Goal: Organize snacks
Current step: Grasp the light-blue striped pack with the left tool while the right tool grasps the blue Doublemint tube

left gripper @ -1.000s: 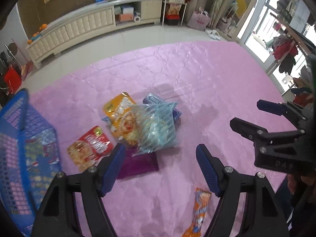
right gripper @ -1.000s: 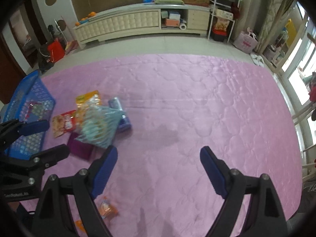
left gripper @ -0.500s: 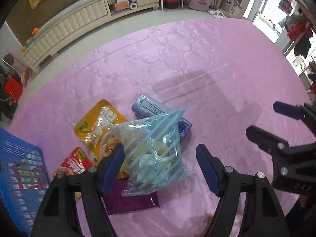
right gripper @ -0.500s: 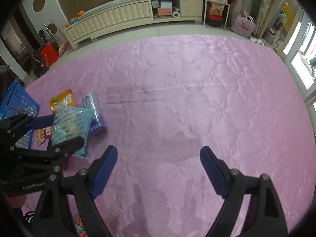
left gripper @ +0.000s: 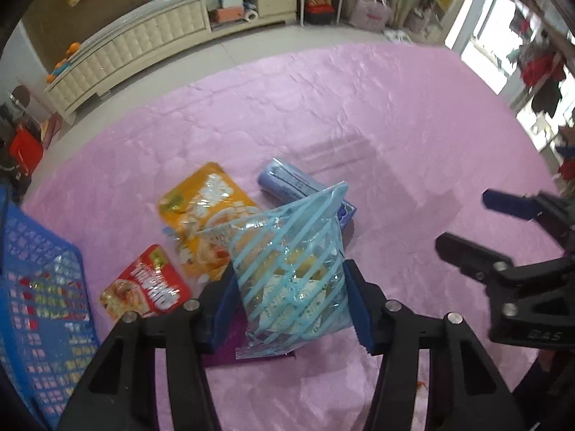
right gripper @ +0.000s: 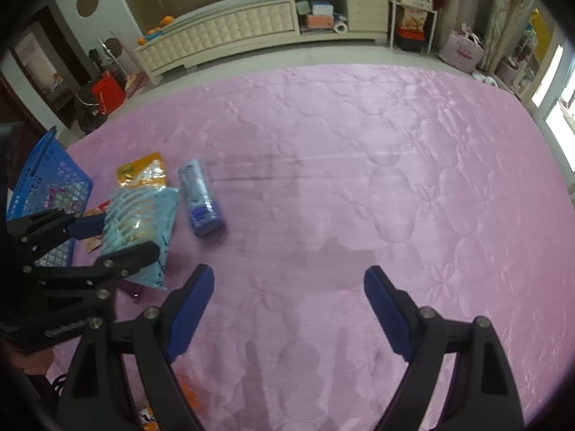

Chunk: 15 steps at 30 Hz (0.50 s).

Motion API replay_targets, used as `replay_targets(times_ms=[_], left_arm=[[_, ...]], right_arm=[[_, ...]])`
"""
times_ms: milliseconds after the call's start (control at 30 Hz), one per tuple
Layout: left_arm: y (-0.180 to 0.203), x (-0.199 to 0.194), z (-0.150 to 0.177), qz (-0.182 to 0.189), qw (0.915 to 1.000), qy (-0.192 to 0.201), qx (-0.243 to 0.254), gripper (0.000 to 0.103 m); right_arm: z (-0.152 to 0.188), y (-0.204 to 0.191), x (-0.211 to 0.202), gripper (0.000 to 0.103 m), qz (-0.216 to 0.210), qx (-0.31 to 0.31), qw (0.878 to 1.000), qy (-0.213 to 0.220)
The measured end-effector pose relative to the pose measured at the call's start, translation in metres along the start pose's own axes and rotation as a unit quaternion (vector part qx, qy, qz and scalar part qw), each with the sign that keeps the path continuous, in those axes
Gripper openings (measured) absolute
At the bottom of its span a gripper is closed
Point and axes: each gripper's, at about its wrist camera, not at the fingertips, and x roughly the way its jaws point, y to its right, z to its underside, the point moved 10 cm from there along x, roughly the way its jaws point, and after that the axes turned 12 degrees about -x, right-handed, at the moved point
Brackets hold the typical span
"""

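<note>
A clear snack bag with light-blue stripes [left gripper: 287,251] lies on top of a pile of snacks on the pink quilted cover. My left gripper [left gripper: 289,287] points down over it, its jaws closing with the bag between them and the blue pads meeting the bag's two sides. The right wrist view shows the same bag [right gripper: 143,212] inside the left gripper [right gripper: 118,237]. My right gripper [right gripper: 289,280] stands open over bare pink cover, to the right of the pile, holding nothing. A blue mesh basket [left gripper: 43,240] with packets inside stands at the left.
Around the striped bag lie an orange pouch [left gripper: 205,208], a red pouch [left gripper: 147,287], a blue-violet packet [left gripper: 287,179] and a dark purple packet [left gripper: 230,352] partly under it. A long cream cabinet [right gripper: 222,32] lines the far wall beyond the cover's edge.
My left gripper has come down over the pile, so the striped bag now sits between its pads, and its jaws have narrowed. The right gripper stays open and has sunk a little.
</note>
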Motion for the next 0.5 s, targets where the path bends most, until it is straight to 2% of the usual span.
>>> replay_targets(times_ms=[133,233,433,500], left_arm=[[-0.021,-0.019,0.004,0.007,0.9997,0.015,-0.020,0.053],[-0.039,-0.028,0.008,-0.002,0.9991,0.025,-0.035,0.053],[-0.065,-0.033,0.015,-0.012,0.9972,0.031,-0.066,0.053],[-0.070,-0.031,0.017,-0.013,0.9968,0.031,-0.073,0.053]], right_arm=[[-0.011,-0.016,-0.002,0.088,-0.003,-0.017,1.000,0.009],[-0.021,-0.025,-0.002,0.088,0.024,-0.053,0.998,0.019],[-0.041,-0.050,0.020,0.086,0.012,-0.095,0.995,0.010],[-0.047,-0.059,0.031,0.083,0.013,-0.114,0.993,0.005]])
